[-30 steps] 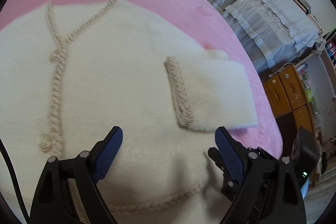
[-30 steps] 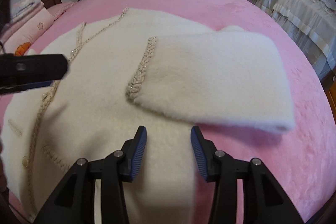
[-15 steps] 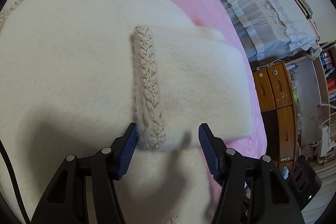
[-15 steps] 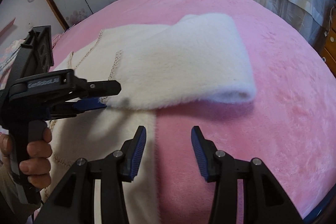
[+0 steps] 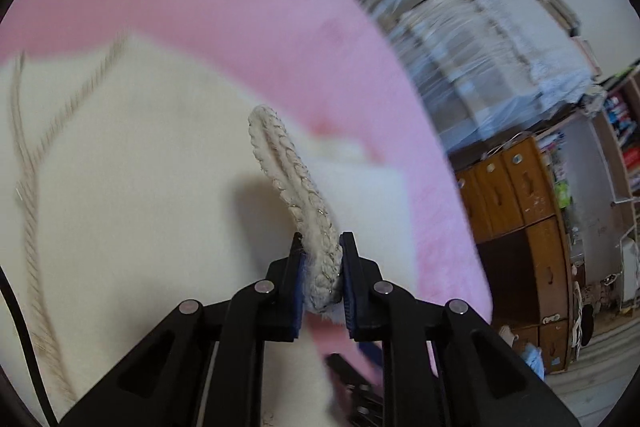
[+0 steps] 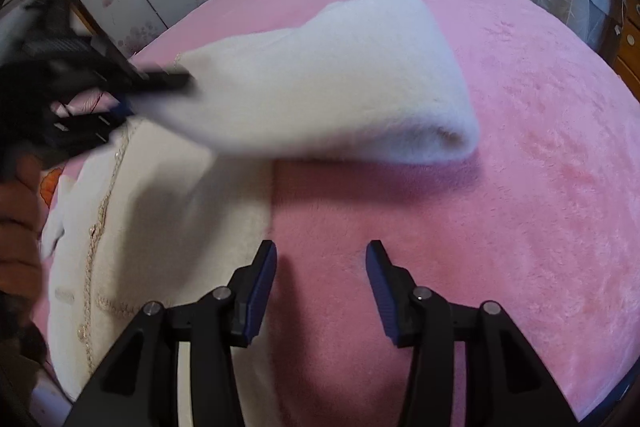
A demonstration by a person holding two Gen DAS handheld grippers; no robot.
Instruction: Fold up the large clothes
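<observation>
Nearest in the left wrist view, the left hand-held gripper (image 5: 322, 269) is seen pinching the braided cuff (image 5: 294, 195) of the sleeve (image 6: 332, 83); its jaws are closing on it, with the pads pressed against the trim from both sides. The cuff stands up from between the jaws and leans away to the upper left, so the long axis of the trim runs almost along the line of the fingers.

In the right wrist view, the right hand-held gripper (image 6: 320, 287) is held spread, its jaws opening, with nothing between them; only the pink bed (image 6: 500, 227) lies under the gap, just beside the side edge of the coat (image 6: 168, 227).

Further out, the sleeve is held off the coat at its cuff end by the left hand-held gripper (image 6: 120, 95), which is blurred here, so the exact hold cannot be told from this side. From there the sleeve stretches to the right, and its folded far end still rests on the bed, well apart from the right edge of the bed.

The coat body lies flat toward the left part of the bed, front trim (image 6: 100, 223) running near to far. The sleeve's long axis lies crosswise to that trim. For the fold, the left hand is judged the nearer; the sleeve fold lies ahead of the right one.
</observation>
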